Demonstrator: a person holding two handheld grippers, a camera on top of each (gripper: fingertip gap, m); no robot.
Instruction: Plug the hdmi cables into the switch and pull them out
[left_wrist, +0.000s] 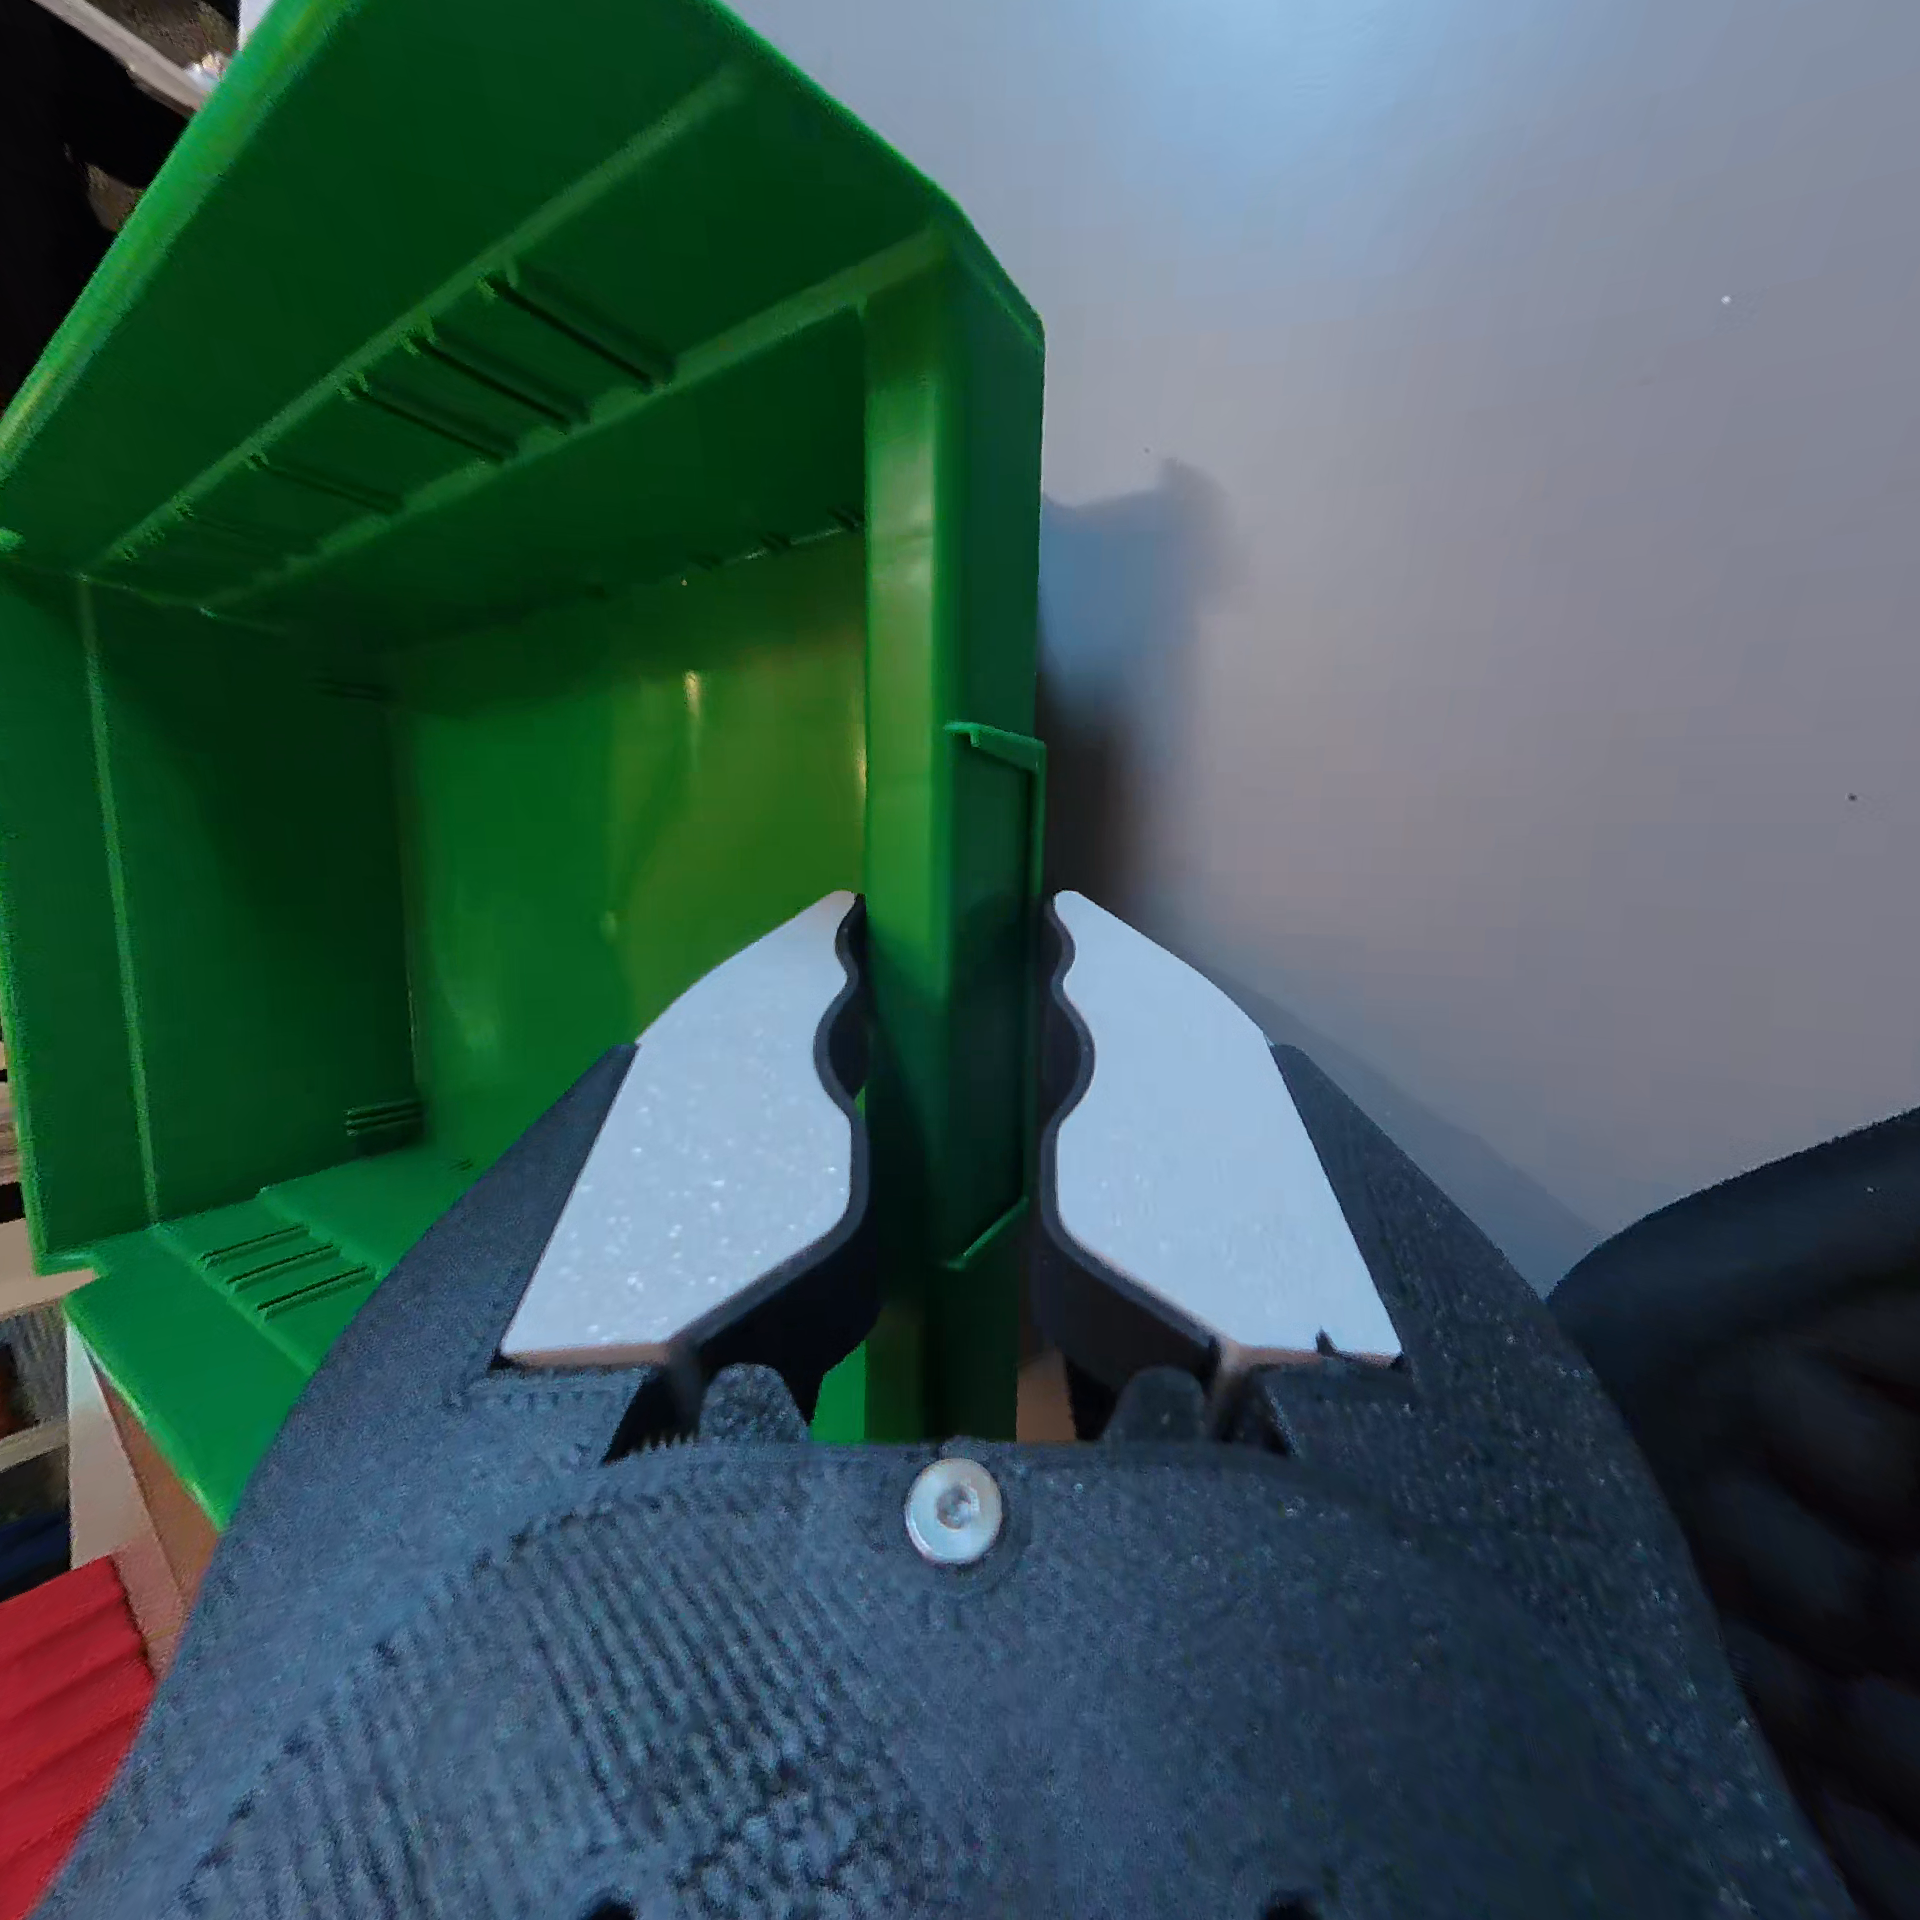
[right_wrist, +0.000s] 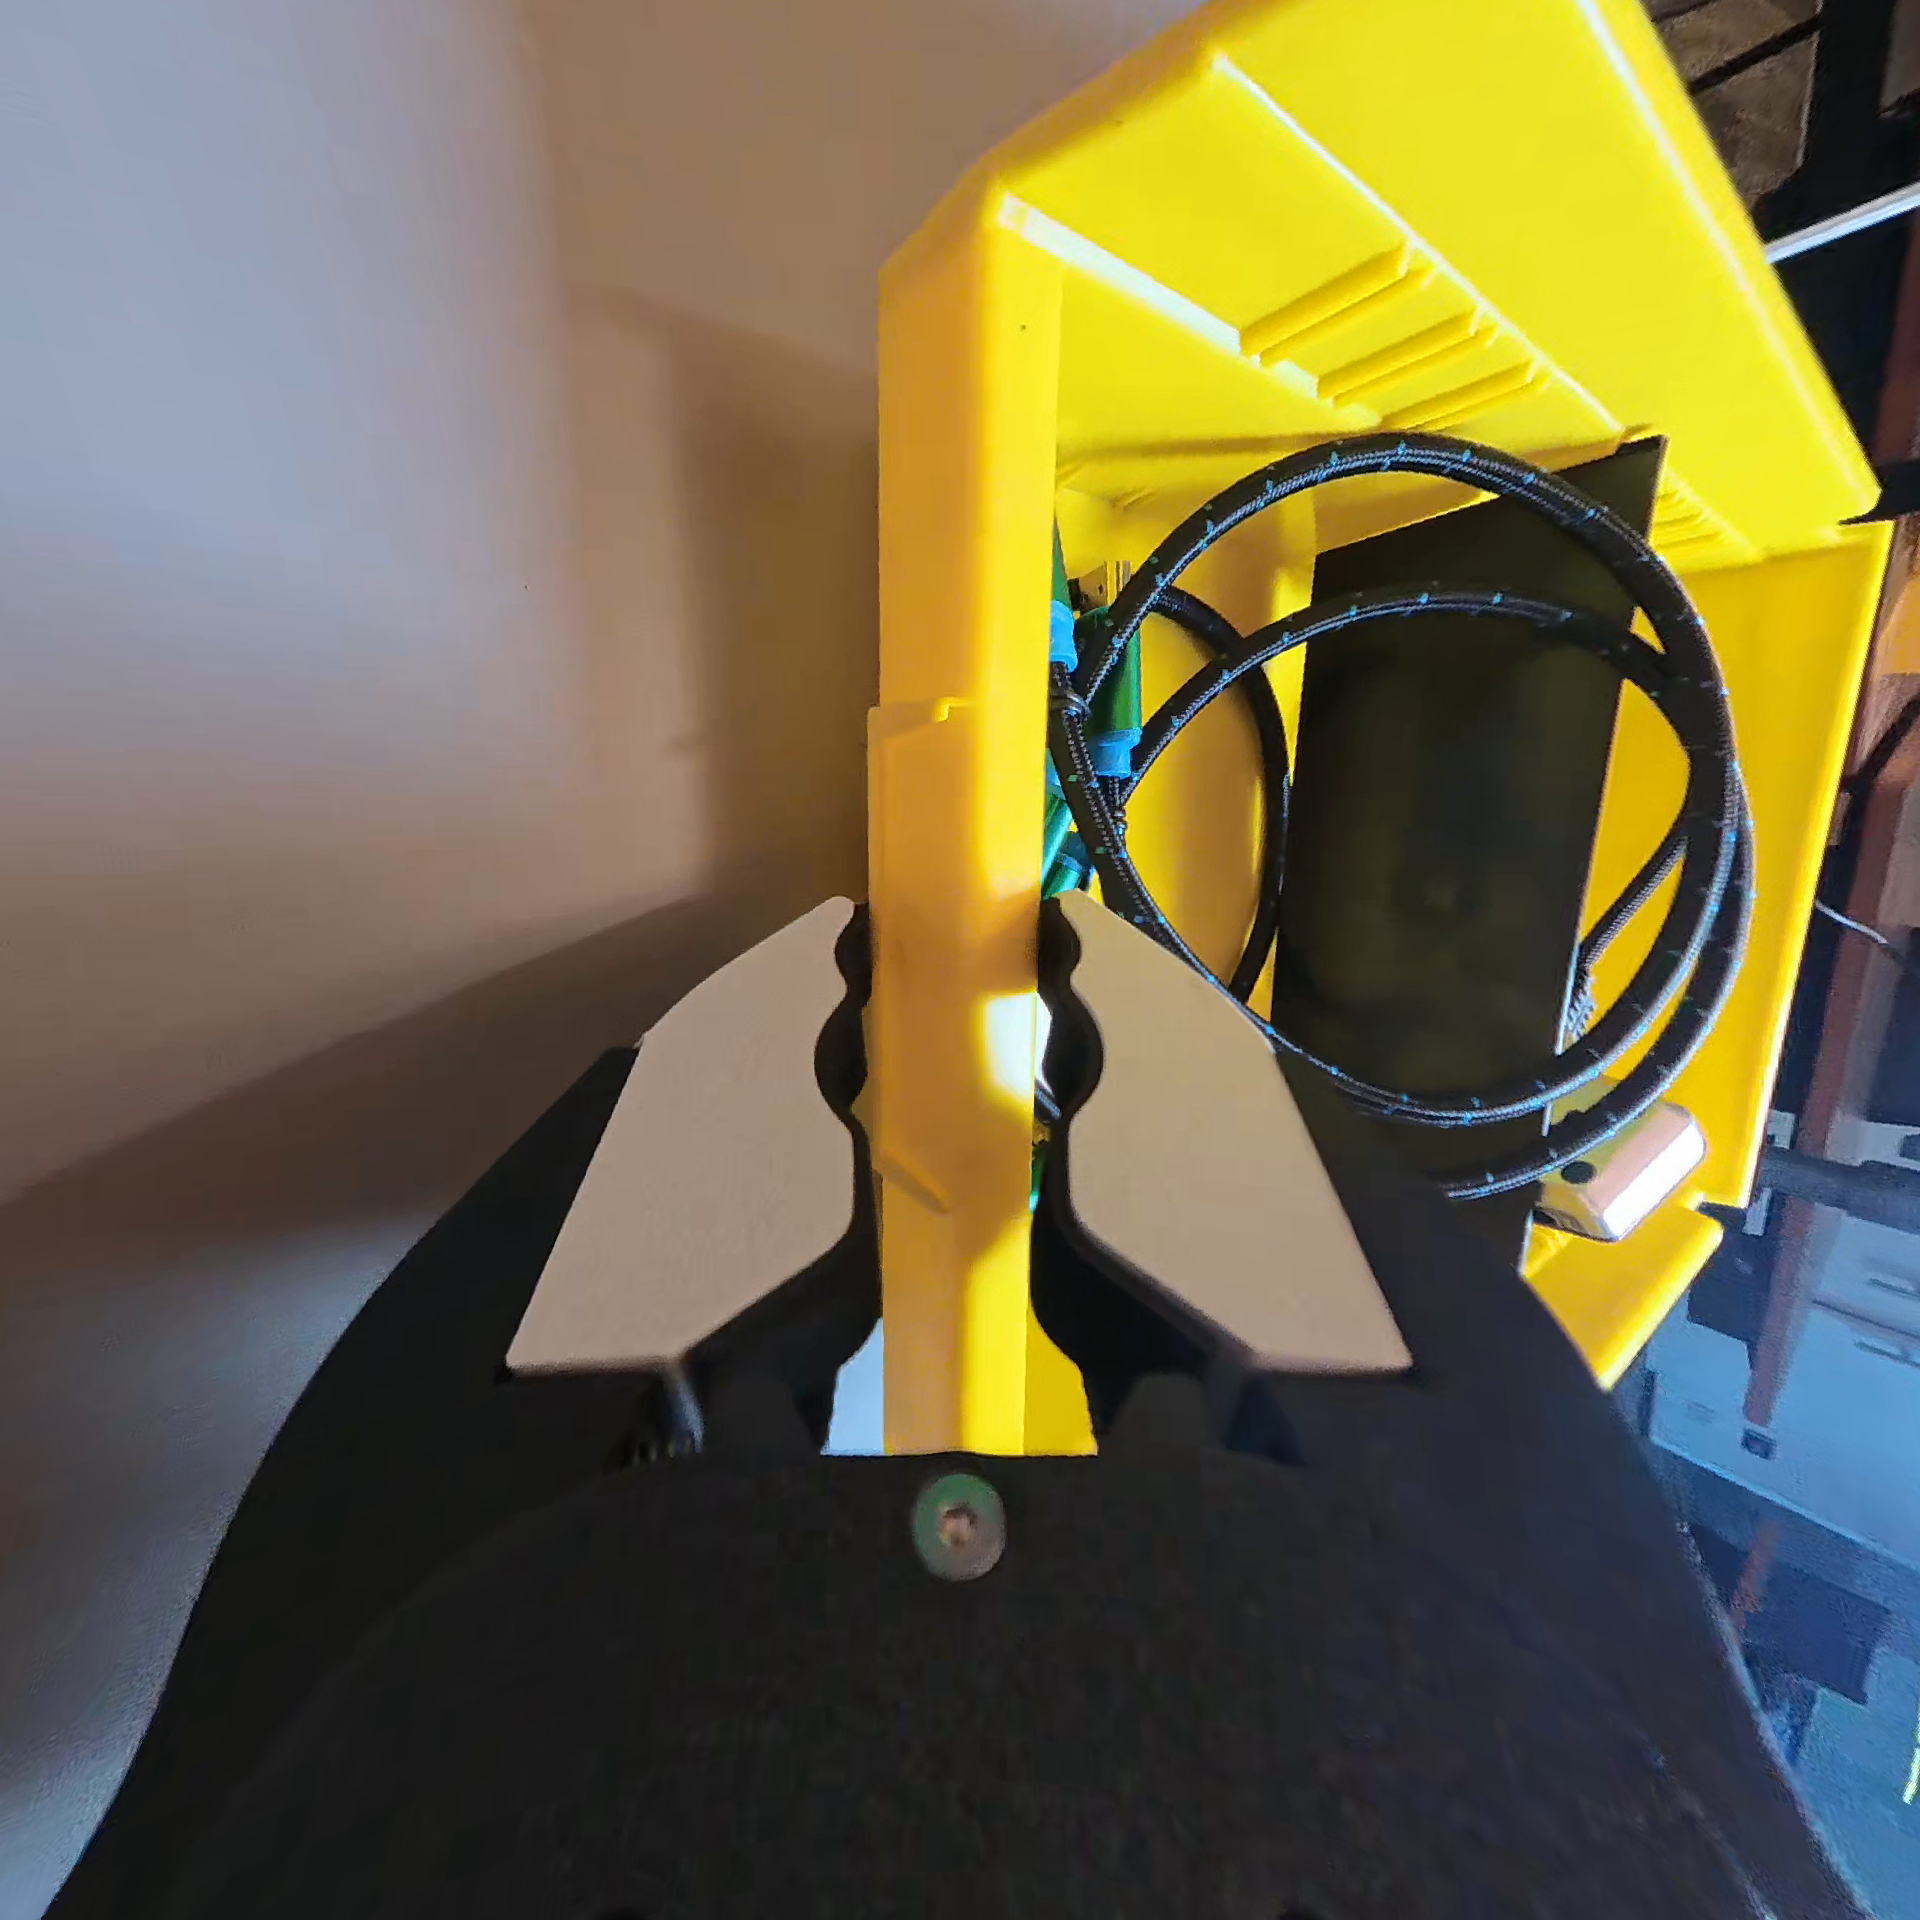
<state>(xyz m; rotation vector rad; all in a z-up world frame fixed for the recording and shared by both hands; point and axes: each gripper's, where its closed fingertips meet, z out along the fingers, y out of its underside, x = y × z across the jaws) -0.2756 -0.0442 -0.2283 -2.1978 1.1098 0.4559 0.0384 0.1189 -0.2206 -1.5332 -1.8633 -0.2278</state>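
My left gripper (left_wrist: 954, 914) is shut on the front wall of an empty green plastic bin (left_wrist: 582, 416), one finger inside and one outside. My right gripper (right_wrist: 956, 920) is shut on the front wall of a yellow plastic bin (right_wrist: 1351, 270). Inside the yellow bin lie coiled black braided HDMI cables (right_wrist: 1704, 790) with blue flecks, green-sheathed cable ends (right_wrist: 1101, 717) with blue collars, a flat black box (right_wrist: 1455, 831) that looks like the switch, and a small orange-and-silver connector (right_wrist: 1631, 1174). Both bins appear tilted and lifted off the surface.
A plain pale wall (left_wrist: 1455, 416) stands behind the green bin, and the same wall (right_wrist: 364, 520) is left of the yellow bin. A dark gloved hand (left_wrist: 1766, 1403) shows at the right. A red object (left_wrist: 62, 1704) lies at lower left. Wooden furniture legs (right_wrist: 1860, 1091) stand at far right. Across from one pair of fingers to the other is roughly 35 cm.
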